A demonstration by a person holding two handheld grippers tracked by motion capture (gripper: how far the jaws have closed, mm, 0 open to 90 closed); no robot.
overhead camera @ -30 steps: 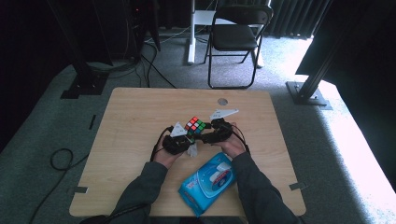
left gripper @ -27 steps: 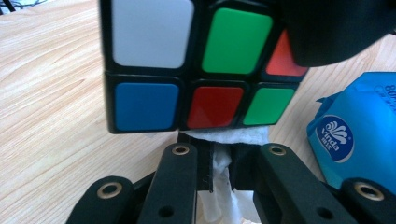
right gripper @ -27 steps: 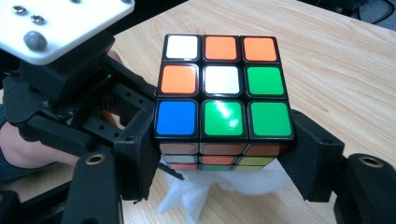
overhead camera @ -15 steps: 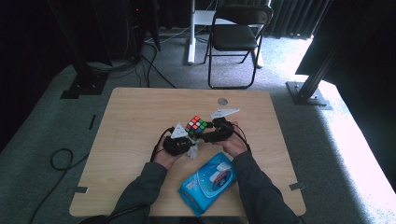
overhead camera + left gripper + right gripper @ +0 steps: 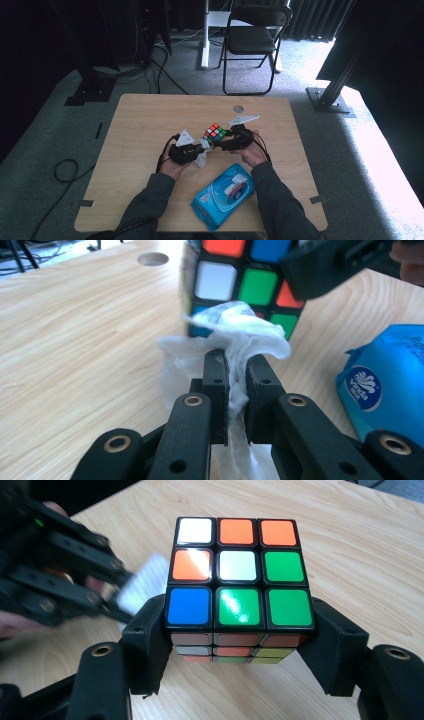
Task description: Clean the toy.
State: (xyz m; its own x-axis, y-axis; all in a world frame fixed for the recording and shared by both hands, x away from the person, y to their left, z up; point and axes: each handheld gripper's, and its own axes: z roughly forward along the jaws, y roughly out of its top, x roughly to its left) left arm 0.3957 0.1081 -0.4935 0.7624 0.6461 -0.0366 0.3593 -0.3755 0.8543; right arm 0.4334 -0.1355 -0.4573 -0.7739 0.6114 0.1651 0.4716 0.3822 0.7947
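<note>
I have the scrambled, black-framed puzzle cube with coloured stickers (image 5: 240,580) clamped in my right claw (image 5: 240,650), its two black jaws pressing on opposite sides so the cube sits lifted just above the pale wooden surface (image 5: 150,120). My left claw (image 5: 235,375) is closed tight on a crumpled white wet wipe (image 5: 235,335), and the wad of it lies against the lower part of one cube face, touching the stickers there. In the high view the two claws meet near the middle of the surface, with the cube (image 5: 215,133) between them and the wipe (image 5: 201,159) hanging below the left claw (image 5: 202,149).

So I judge the setup is done: wipe pulled and gripped, cube picked up and steadied. The cleaning itself looks to be under way, with one face being rubbed. I cannot tell which faces are already clean; the top face in the right gripper view shines but that proves little. Left to do, as I see it: work round the remaining faces, set the cube down, and dispose of the wipe. The blue soft pack of wipes (image 5: 224,196) lies near the edge of the surface, between my forearms.
</note>
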